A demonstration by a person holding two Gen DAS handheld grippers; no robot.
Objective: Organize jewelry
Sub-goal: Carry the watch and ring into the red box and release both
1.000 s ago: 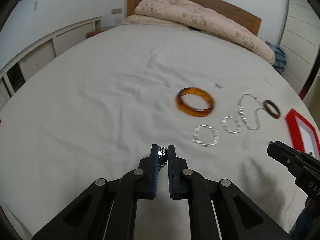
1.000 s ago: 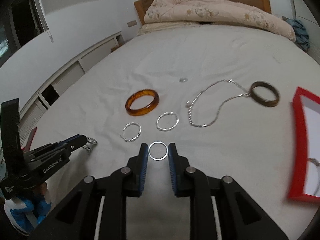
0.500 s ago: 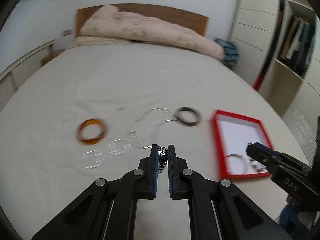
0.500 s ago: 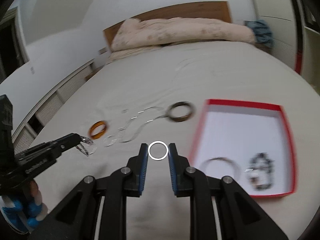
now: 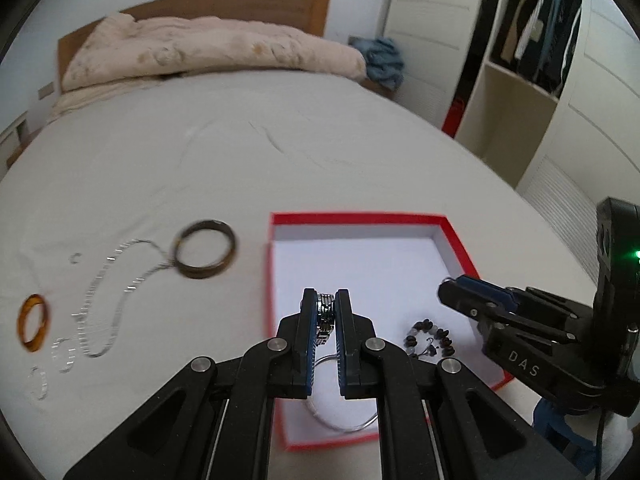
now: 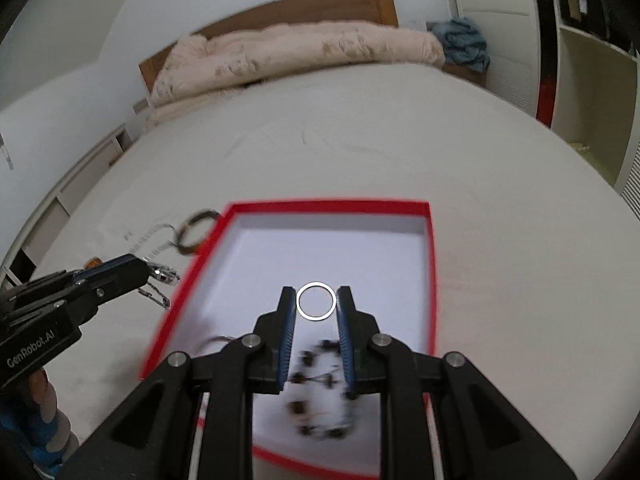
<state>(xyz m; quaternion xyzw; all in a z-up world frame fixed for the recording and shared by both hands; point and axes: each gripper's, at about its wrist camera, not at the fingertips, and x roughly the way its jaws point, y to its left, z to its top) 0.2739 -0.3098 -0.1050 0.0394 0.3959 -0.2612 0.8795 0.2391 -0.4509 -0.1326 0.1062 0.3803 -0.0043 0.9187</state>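
In the left wrist view, the left gripper (image 5: 325, 307) is seen at lower centre, its jaws drawn almost together and clamped on a metal link bracelet (image 5: 325, 314), which is held between the blue pads and hangs slightly below the tips. Behind and beneath the fingers, a red box (image 5: 456, 236) with a white interior is seen at centre right on the white bed (image 5: 240, 152). Inside the box, a beaded bracelet (image 5: 430, 338) is visible toward the lower right, and a thin silver bangle (image 5: 344, 426) is partly hidden behind the gripper linkage near the bottom edge. The right gripper (image 5: 450, 294) is seen entering from the right of the frame, its tips held over the box interior.

To the left of the box, a dark brown bangle (image 5: 206, 249) is lying on the sheet, with a silver chain necklace (image 5: 106, 300) trailing from it toward the lower left. An amber bangle (image 5: 34, 323) is seen at the far left edge, and blurred silver hoops (image 5: 52, 368) are seen below it.

In the right wrist view, the right gripper (image 6: 316, 300) is seen at lower centre with its jaws narrowly parted and closed on a thin silver ring (image 6: 315, 301), which is pinched by its edges and held above the white floor of the red box (image 6: 434, 280). The beaded bracelet (image 6: 320, 392) is seen blurred below the fingers. The left gripper (image 6: 154, 276) is seen at the left, outside the box wall, with the link bracelet (image 6: 164, 276) at its tips. A rolled beige duvet (image 6: 300, 56) is seen at the headboard in the upper part of the frame.
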